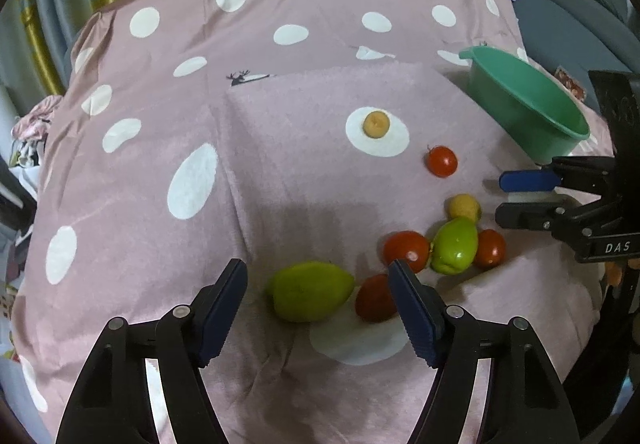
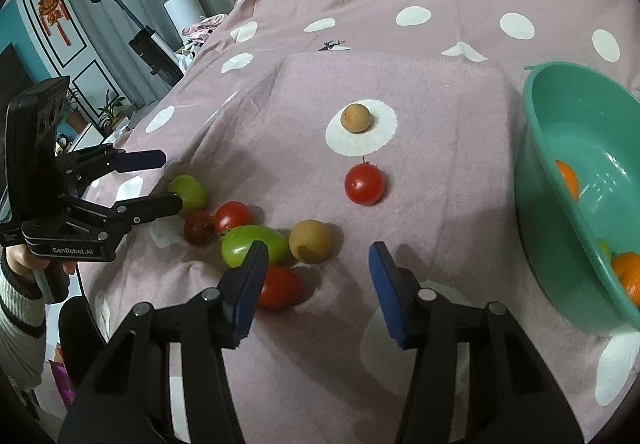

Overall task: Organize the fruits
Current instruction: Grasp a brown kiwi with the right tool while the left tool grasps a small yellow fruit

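Fruits lie on a pink polka-dot cloth [image 1: 280, 172]. In the left wrist view my left gripper [image 1: 318, 308] is open, with a green fruit [image 1: 310, 296] between its fingers and a red tomato [image 1: 374, 304] by the right finger. A second green fruit [image 1: 456, 246], more tomatoes [image 1: 442, 161] and two tan fruits [image 1: 376, 125] lie beyond. In the right wrist view my right gripper [image 2: 316, 284] is open and empty, just in front of a tan fruit [image 2: 310, 241], a green fruit [image 2: 248, 244] and a tomato [image 2: 280, 288]. A green basin [image 2: 560, 204] at right holds oranges [image 2: 628, 272].
The basin also shows in the left wrist view [image 1: 532, 116] at the cloth's right edge. The right gripper [image 1: 524, 196] enters that view from the right; the left gripper [image 2: 160, 180] enters the right wrist view from the left. Curtains and furniture stand beyond the cloth.
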{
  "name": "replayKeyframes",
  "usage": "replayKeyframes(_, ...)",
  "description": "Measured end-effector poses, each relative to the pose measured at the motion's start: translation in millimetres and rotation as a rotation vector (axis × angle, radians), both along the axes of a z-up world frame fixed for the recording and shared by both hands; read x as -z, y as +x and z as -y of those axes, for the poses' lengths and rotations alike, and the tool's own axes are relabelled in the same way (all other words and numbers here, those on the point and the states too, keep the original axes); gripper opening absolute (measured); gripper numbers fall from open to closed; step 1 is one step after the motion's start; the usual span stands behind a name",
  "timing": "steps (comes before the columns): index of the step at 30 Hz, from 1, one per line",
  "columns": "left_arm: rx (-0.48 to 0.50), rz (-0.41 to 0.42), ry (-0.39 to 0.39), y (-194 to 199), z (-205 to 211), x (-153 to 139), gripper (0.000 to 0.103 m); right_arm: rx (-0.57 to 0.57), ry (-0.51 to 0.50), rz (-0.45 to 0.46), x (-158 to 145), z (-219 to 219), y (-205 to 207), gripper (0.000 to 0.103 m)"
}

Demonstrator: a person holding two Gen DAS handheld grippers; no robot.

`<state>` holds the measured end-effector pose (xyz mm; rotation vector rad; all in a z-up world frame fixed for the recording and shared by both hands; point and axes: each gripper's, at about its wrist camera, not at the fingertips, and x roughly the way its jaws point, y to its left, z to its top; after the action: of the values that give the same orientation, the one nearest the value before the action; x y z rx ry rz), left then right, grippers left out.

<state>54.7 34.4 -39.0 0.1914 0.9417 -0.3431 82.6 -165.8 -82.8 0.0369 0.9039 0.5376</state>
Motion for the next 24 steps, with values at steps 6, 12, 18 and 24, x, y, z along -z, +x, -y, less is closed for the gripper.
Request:
replayKeyframes(6, 0.001, -0.018, 0.018, 4, -2, 4, 0.070, -0.019, -0.031, -0.015, 3, -7, 7, 0.049)
replayKeyframes(12, 0.027, 0.012, -0.029, 24, 3, -15, 0.070, -0.020, -0.042, -0.047, 9, -11, 16, 0.035)
replayKeyframes(18, 0.064, -0.058, -0.085, 59, 24, -10, 0.070, -0.053, -0.035, -0.075, 13, -18, 26, 0.035)
replayKeyframes(24, 0.093, -0.108, -0.088, 96, 60, -1, 0.070, -0.077, -0.036, -0.076, 20, -20, 32, 0.027)
